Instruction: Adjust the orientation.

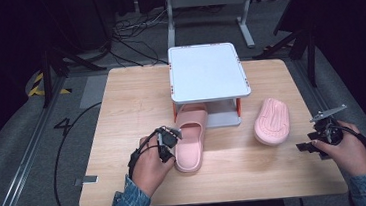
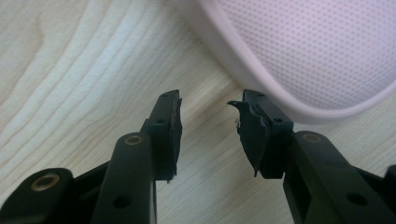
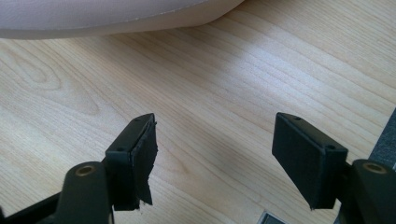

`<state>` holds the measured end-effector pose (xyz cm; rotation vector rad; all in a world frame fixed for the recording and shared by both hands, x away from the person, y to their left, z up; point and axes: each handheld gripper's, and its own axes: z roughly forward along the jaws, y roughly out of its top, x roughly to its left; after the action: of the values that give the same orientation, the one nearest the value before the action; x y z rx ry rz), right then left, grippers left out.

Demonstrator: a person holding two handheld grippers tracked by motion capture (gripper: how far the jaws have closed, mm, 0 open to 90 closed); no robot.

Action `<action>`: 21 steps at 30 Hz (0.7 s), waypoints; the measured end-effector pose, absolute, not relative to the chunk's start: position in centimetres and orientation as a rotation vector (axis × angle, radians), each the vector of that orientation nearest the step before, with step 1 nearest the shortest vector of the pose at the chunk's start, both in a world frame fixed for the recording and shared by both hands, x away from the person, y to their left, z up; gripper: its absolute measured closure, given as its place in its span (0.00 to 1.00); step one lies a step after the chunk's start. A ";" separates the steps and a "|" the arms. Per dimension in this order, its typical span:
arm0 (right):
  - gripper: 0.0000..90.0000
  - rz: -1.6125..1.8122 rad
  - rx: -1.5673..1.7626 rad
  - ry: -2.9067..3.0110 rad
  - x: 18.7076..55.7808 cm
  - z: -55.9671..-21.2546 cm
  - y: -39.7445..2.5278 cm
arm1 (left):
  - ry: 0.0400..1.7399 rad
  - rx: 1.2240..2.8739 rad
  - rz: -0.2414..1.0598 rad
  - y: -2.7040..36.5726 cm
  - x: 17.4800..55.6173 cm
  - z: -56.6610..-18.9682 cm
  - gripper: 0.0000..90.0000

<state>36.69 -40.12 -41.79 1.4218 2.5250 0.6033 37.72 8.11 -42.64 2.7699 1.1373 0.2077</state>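
A pink slipper [image 1: 190, 141] lies sole down, its toe tucked under the white two-tier rack [image 1: 207, 70]. Its dotted heel [image 2: 308, 46] fills the upper right of the left gripper view. My left gripper [image 1: 167, 143] [image 2: 208, 100] hovers at that slipper's left side, open, with bare wood between its pads. A second pink slipper [image 1: 271, 120] lies sole up to the right of the rack; its pale edge [image 3: 116, 16] crosses the top of the right gripper view. My right gripper [image 1: 311, 144] [image 3: 215, 121] stands wide open and holds nothing, near the table's right edge.
The wooden table [image 1: 122, 118] has bare room at the left and along the front. Beyond its far edge are cables [image 1: 134, 32] and a metal stand [image 1: 207, 0] on the grey floor. A small tag [image 1: 86, 180] sits at the front left edge.
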 end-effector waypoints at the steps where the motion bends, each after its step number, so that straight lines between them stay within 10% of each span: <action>1: 0.35 0.603 1.422 2.525 36.7 -41.8 -40.1 | 1.137 2.770 0.208 8.1 37.7 -42.6 0.66; 21: 0.35 0.611 1.401 2.530 36.7 -41.6 -40.1 | 0.912 2.747 0.181 5.0 32.9 -39.6 0.56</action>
<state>36.68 -40.06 -41.55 1.4015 2.5300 0.6106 32.86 4.98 -39.56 2.7474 0.9121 0.1806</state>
